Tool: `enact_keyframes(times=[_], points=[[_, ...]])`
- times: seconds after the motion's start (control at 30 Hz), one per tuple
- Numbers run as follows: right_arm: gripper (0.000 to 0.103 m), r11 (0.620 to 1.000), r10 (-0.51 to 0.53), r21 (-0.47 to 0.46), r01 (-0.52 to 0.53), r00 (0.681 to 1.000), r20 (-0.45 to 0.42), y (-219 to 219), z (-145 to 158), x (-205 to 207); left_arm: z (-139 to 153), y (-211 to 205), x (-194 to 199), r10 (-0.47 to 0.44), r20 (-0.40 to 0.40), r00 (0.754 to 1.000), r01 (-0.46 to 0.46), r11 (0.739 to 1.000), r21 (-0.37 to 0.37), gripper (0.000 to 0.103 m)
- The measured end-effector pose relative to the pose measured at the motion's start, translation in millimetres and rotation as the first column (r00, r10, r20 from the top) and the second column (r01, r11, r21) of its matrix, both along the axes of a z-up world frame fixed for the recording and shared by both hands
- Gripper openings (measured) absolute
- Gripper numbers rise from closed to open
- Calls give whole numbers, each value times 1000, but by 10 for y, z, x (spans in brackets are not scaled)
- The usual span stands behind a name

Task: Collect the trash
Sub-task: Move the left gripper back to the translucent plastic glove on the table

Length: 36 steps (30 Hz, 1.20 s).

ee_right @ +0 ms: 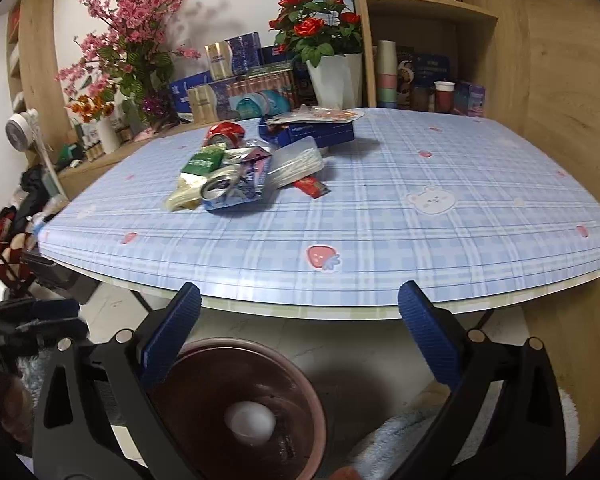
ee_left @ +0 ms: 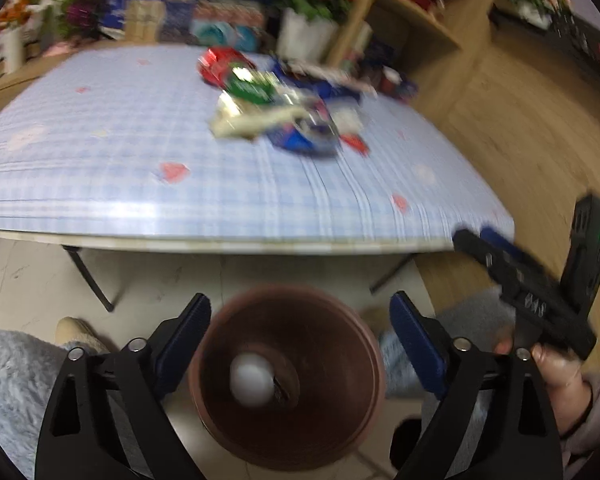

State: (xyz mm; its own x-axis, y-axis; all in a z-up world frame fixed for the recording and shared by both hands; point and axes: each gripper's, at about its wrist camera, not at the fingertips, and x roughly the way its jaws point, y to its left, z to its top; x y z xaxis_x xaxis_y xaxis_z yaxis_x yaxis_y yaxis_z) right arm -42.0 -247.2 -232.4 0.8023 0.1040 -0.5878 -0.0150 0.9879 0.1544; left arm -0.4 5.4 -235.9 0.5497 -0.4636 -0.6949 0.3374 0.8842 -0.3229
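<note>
The trash point(ee_right: 252, 172) lies in one heap on the far half of the desk point(ee_right: 380, 220), well apart from both of your tools. In the right wrist view you can tell a crushed silver can point(ee_right: 220, 188), a green packet point(ee_right: 202, 162), a red can point(ee_right: 224, 134), a clear plastic pack point(ee_right: 296, 164), a small red wrapper point(ee_right: 312, 187) and a dark blue flat box point(ee_right: 312, 132) behind them. In the left wrist view the same heap point(ee_left: 284, 112) is smeared by blur, so you can make out only colours there.

Your left tool point(ee_left: 300, 344) stands wide open and holds nothing. Below it, on the floor, is a brown round bin point(ee_left: 288, 384) with one white ball-like piece point(ee_left: 252, 380) at the bottom; what this piece is cannot be told. The lower rim of the bin is partly covered by the tool arms.

Your right tool point(ee_right: 300, 332) is wide open too, with nothing between the blue pads. It hangs near the front edge of the desk, above the same bin point(ee_right: 236, 400), whose left side is hidden behind the left finger. In the left wrist view you see the right tool point(ee_left: 496, 256) from the side, blurred, with your hand point(ee_left: 560, 372) on its handle.

The boxes and flower pots behind the desk are cut by the picture edge.
</note>
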Motion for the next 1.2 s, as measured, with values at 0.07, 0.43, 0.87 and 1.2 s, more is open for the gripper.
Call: enact_keyframes(times=[0.07,0.43,0.87,1.2], points=[[97,1000,5,5,-5,1000,3,7,-4,-2,65,107,-13,62,46,997,-62,998,-13,92],[97,999,-4,41,5,1000,-29,-27,-53,75,108,249,71,166,71,984,-167,986,9,93],[97,999,20,37,-17,997,-77,-4,65,621,377,281,467,126,179,976,-145,984,101,93],[97,995,75,82,-63,985,-155,402,9,1445,451,298,992,104,215,971,-135,982,135,92]])
